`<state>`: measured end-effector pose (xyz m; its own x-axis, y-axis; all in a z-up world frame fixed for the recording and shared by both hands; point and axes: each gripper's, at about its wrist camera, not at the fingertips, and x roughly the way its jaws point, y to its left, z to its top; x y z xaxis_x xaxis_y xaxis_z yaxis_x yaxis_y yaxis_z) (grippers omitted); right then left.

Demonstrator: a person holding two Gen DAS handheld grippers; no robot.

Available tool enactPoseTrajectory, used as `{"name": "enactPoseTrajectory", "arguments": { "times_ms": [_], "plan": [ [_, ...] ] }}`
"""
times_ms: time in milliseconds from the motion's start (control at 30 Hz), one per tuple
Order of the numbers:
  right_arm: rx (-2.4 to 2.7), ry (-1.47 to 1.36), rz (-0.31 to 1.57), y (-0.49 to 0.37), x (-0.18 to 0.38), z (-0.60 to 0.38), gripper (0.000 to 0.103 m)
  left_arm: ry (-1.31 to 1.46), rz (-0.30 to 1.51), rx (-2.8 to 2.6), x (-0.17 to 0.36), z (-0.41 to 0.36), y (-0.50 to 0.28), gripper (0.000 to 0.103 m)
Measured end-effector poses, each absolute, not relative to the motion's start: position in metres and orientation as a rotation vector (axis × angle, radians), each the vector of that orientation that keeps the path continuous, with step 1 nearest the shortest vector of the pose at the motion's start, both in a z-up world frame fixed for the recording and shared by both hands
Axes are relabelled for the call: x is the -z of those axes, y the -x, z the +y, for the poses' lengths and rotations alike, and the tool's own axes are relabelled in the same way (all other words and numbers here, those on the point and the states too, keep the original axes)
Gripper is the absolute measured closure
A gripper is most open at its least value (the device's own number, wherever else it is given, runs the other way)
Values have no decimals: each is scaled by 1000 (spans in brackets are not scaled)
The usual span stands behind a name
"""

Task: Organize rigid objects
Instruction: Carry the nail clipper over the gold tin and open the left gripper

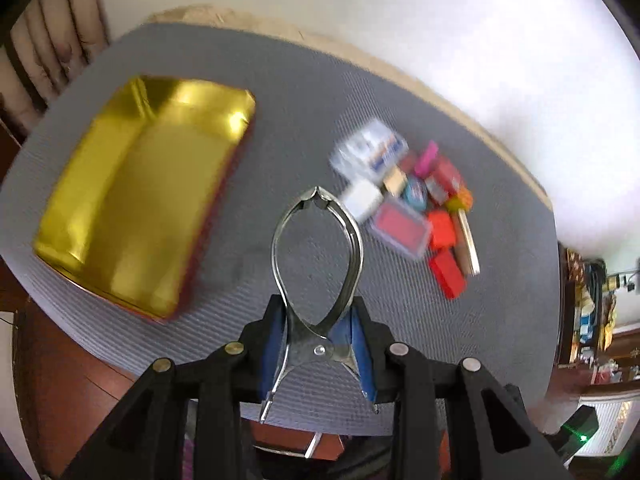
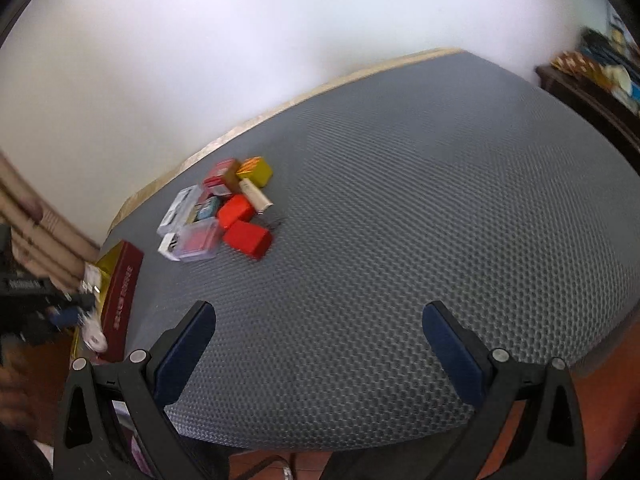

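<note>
My left gripper [image 1: 318, 344] is shut on metal tongs [image 1: 316, 256], whose closed tips hang above the grey mat just left of a pile of small boxes [image 1: 416, 208]. The pile holds red, white, clear, pink and tan pieces. A gold tin tray with a red rim [image 1: 140, 192] lies to the left, empty. My right gripper [image 2: 320, 344] is open and empty above the mat. In the right wrist view the pile of small boxes [image 2: 224, 212] lies ahead to the left and the tray's red side [image 2: 122, 300] shows at the far left.
The grey mat [image 2: 400, 208] covers the table, with a tan table edge [image 2: 280, 108] and a white wall behind. Dark wooden furniture with clutter [image 2: 592, 76] stands at the right. The left gripper's body [image 2: 36, 304] shows at the left border of the right wrist view.
</note>
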<state>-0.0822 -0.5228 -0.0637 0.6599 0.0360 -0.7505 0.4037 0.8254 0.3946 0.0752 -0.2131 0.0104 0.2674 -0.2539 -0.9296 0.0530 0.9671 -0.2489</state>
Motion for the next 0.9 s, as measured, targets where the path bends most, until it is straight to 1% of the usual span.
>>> {"name": "enactPoseTrajectory", "arguments": {
  "times_ms": [167, 267, 433, 567, 767, 900],
  "plan": [
    [222, -530, 839, 80, 60, -522, 0, 156, 1242, 144, -18, -183, -112, 70],
    [231, -540, 863, 78, 69, -524, 0, 124, 1245, 125, -9, -159, -144, 70],
    [239, -509, 883, 77, 73, -523, 0, 10, 1255, 116, 24, -141, -194, 70],
    [234, -468, 897, 67, 72, -520, 0, -28, 1284, 147, 49, -134, -223, 70],
    [263, -445, 931, 53, 78, -521, 0, -130, 1309, 146, 85, -137, -252, 70],
    [261, -427, 948, 47, 83, -515, 0, -141, 1326, 130, 101, -131, -263, 70]
  ]
}}
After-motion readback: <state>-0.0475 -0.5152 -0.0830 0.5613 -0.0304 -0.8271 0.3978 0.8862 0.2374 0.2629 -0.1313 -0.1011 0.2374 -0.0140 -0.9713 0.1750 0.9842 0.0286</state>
